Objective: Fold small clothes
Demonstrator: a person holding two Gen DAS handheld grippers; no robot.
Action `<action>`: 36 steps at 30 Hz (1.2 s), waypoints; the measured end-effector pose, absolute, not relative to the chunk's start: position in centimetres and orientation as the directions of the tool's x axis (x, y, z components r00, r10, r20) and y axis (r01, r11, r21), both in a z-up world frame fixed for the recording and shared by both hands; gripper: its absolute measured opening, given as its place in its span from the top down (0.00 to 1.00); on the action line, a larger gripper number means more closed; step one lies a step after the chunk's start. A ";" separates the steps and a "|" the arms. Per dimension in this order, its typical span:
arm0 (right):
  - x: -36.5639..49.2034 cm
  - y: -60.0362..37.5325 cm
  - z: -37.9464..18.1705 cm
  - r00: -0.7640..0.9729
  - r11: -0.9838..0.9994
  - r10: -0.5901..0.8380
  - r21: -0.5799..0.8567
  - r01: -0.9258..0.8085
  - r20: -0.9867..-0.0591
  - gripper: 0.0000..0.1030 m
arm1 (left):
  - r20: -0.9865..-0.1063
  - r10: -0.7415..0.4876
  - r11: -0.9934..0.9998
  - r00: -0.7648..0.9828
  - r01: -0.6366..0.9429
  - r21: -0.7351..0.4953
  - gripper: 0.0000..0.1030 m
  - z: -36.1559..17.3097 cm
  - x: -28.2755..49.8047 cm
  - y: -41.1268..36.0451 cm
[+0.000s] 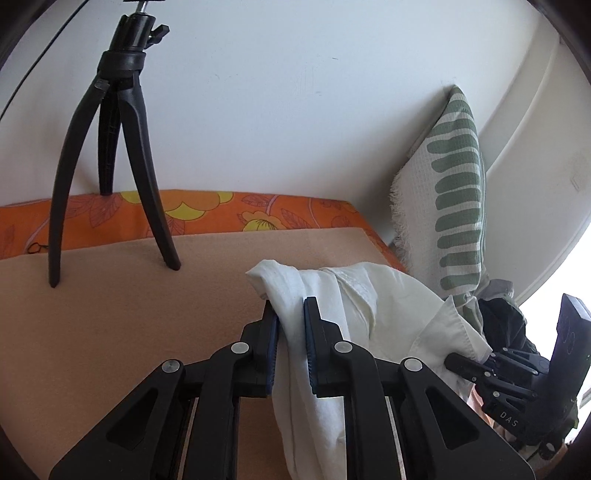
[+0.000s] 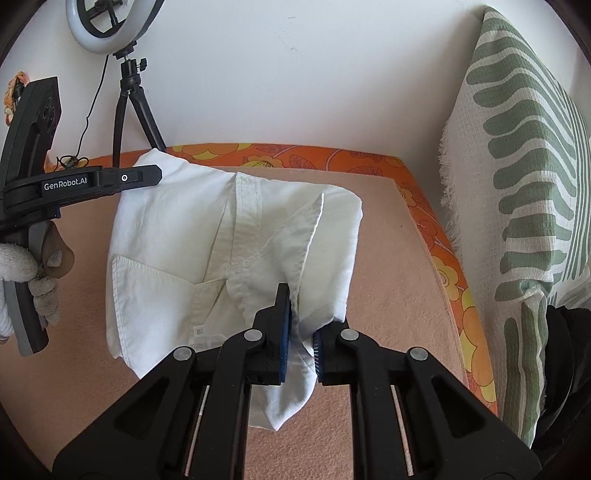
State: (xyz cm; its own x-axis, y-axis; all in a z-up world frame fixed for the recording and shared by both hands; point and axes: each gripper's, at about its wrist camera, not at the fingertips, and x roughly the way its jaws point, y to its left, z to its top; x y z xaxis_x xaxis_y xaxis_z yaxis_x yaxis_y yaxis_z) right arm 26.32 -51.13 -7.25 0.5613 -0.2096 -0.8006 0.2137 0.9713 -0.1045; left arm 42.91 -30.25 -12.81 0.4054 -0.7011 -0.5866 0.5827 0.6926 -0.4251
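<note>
Right up against the lens in the left wrist view is the left gripper (image 1: 290, 317), and its blue-padded jaws are pinched on a bunched fold of the white shirt (image 1: 354, 295), with cloth running down between the fingers and hanging below them. Same story on the other side: the right gripper (image 2: 303, 314) has its jaws clamped on a strip of the shirt (image 2: 177, 236) close to the collar, and a tail of fabric droops under it.

So the shirt is held up off the peach blanket (image 2: 388, 258) between the two grippers, kind of draped and crumpled, not flat. From the right wrist view you can see the button placket, the collar point and a small label near the lower edge. The left gripper shows up there too at the far left corner of the shirt, held by a gloved hand (image 2: 22, 266).

Under the blanket there's an orange floral sheet (image 2: 332, 157), so it looks like a bed. A green and white striped pillow (image 2: 524, 184) leans against the wall on the right. A black tripod (image 1: 114, 155) stands on the blanket at the back left, with a ring light (image 2: 110, 22) on top.
</note>
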 end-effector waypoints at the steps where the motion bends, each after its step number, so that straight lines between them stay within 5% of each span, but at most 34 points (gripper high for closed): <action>1: 26.4 -52.1 -7.7 0.547 0.968 -0.195 -0.068 0.243 -0.814 0.85 | -0.594 -0.682 0.711 0.426 0.574 -0.405 0.88 -12.8 42.9 -30.0; 4: 25.6 -54.7 -9.0 0.504 0.936 -0.154 0.038 0.349 -0.850 0.71 | -0.627 -0.622 0.757 0.469 0.564 -0.329 0.85 -12.7 43.1 -29.6; 6: 24.7 -55.5 -9.3 0.493 0.916 -0.158 0.059 0.396 -0.855 0.49 | -0.656 -0.591 0.775 0.469 0.554 -0.303 0.76 -12.8 43.3 -29.3; 9: 23.6 -56.0 -9.2 0.479 0.897 -0.214 0.023 0.442 -0.851 0.36 | -0.660 -0.605 0.762 0.445 0.566 -0.316 0.55 -12.6 42.8 -28.4; 16: 21.4 -56.1 -7.7 0.494 0.874 -0.224 0.051 0.484 -0.840 0.35 | -0.693 -0.570 0.757 0.441 0.609 -0.235 0.49 -11.1 39.7 -27.5; 32: 16.2 -50.6 -2.0 0.573 0.894 -0.277 0.013 0.449 -0.771 0.34 | -0.613 -0.621 0.706 0.489 0.689 -0.165 0.29 -4.4 28.8 -23.9; 36: 14.0 -48.2 -0.3 0.604 0.901 -0.293 -0.002 0.434 -0.741 0.24 | -0.581 -0.633 0.700 0.512 0.699 -0.147 0.27 -2.7 25.8 -22.3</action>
State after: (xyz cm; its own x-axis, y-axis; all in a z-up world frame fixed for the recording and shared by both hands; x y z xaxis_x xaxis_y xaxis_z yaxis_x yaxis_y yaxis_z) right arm 14.02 -48.17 -0.32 0.6044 -0.2928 -0.7409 0.4338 0.9010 -0.0022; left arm 25.82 -22.27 -2.70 0.5118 -0.6325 -0.5814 0.6988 0.7001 -0.1465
